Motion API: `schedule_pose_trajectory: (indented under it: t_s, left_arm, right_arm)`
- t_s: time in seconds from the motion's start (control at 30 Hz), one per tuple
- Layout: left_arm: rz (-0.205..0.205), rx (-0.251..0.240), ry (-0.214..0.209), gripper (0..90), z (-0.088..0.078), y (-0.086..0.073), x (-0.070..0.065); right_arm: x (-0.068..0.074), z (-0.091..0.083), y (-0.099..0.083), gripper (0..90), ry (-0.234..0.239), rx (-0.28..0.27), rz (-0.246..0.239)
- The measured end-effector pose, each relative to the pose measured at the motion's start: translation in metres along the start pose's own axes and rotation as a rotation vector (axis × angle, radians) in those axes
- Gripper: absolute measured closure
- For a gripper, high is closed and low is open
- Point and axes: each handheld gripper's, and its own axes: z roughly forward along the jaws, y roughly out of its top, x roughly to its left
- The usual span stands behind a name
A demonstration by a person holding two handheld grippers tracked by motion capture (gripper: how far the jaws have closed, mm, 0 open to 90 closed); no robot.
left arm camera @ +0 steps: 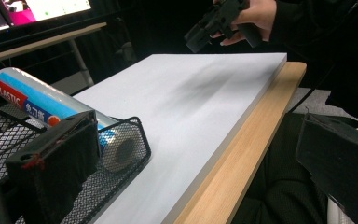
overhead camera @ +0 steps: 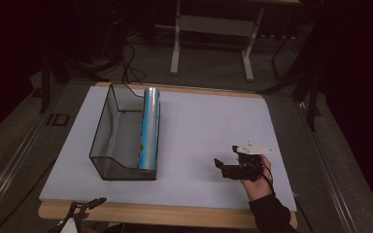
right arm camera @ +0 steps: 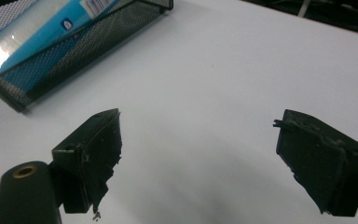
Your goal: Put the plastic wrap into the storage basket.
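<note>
A black wire-mesh basket stands on the left half of the white board. A blue and silver roll of plastic wrap lies in it along its right wall, its end facing the front. In the left gripper view the roll rests in the basket just behind the left jaw. My left gripper hovers at the table's front edge, open and empty. My right gripper is held over the board's right front part, open with nothing between its jaws. The basket lies beyond it.
The board sits on a wooden table whose rim shows along the front. A white desk frame and cables stand on the floor behind. A monitor glows in the left gripper view.
</note>
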Motion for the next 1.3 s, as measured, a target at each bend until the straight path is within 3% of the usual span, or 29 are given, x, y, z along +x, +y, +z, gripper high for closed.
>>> schedule_pose_trajectory:
  t_s: [0.63, 0.83, 1.3]
  left_arm:
    - [0.005, 0.01, -0.009, 0.3, 0.001, 0.0, -0.001]
    - [0.008, 0.009, -0.014, 0.3, 0.0, 0.0, -0.002]
    - [0.009, 0.017, -0.019, 0.3, 0.001, 0.0, -0.002]
  right_arm:
    - [-0.005, -0.017, -0.033, 13.7, -0.018, 0.019, 0.025]
    - [-0.01, -0.012, -0.04, 13.7, -0.045, 0.017, 0.009]
    - [-0.011, -0.004, -0.043, 14.5, -0.039, 0.018, -0.032]
